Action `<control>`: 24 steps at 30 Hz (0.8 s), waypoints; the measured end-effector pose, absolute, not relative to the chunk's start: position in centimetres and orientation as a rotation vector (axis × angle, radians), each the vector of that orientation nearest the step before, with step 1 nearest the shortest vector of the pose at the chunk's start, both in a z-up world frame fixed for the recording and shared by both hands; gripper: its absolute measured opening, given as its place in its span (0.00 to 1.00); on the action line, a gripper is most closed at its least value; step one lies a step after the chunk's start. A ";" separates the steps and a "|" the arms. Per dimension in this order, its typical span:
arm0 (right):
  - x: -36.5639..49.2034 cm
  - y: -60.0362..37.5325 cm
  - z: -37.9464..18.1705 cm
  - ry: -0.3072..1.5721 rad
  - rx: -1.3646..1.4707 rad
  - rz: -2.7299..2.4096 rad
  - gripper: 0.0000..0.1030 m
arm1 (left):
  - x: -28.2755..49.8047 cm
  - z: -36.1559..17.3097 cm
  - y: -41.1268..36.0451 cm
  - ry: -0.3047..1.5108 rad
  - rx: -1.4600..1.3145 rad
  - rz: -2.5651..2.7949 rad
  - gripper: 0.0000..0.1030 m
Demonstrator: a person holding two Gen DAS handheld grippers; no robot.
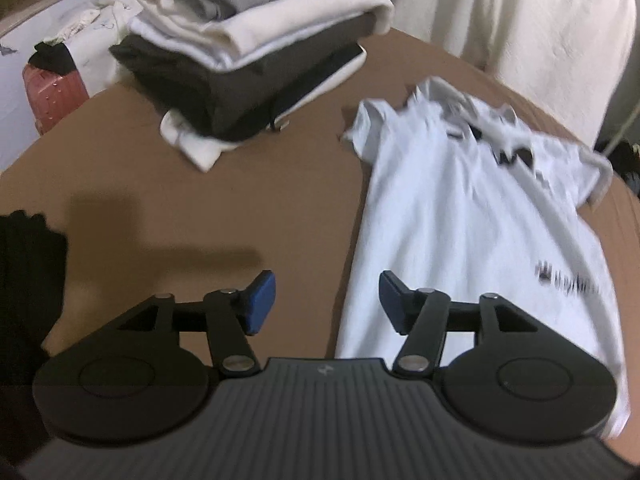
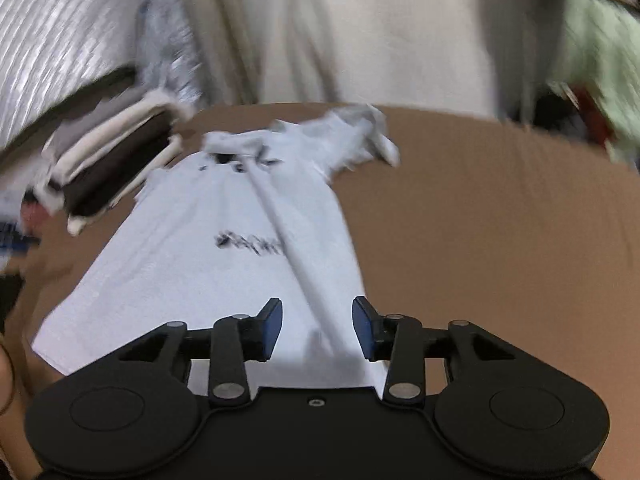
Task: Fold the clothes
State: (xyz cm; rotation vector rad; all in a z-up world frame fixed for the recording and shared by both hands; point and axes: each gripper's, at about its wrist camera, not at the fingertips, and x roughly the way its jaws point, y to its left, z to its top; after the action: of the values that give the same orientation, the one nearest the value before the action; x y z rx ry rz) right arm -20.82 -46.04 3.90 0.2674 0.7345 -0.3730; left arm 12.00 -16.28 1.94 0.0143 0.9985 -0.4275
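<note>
The white polo shirt (image 1: 460, 216) lies spread out on the brown table (image 1: 224, 208), collar end away from both cameras and hem end nearest them, a line of dark lettering across the cloth. In the right wrist view a long raised crease runs down the shirt (image 2: 224, 248) from the collar toward the hem, and the far sleeve is bunched up by the collar.

The left gripper (image 1: 327, 304) hangs over the shirt's left edge with its blue pads spread apart; nothing sits between them, only bare table under one pad and white cloth under the other. The right gripper (image 2: 317, 328) is above the hem end, pads likewise apart, and the crease passes through the gap below them without either pad pressing on it.

Off to the left on the table there's a stack of folded clothes (image 1: 248, 52): grey on top, cream below, dark brown under that, white at the bottom. It stands apart from the shirt. Behind the table, a large cream cloth (image 2: 360, 28) fills the background. Beyond the table's left edge sits a pink suitcase (image 1: 52, 92). Both views are motion-blurred.
</note>
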 end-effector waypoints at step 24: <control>9.1 -54.2 3.2 1.131 -0.507 -0.198 0.60 | 27.1 -7.1 -24.4 0.840 -0.012 -0.511 0.60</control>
State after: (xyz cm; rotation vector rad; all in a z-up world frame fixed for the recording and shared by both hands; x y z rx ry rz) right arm 9.14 -54.16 3.18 -0.5067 1.1313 -0.1977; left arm 27.09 -24.36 -7.13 -0.0120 0.8404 -0.5107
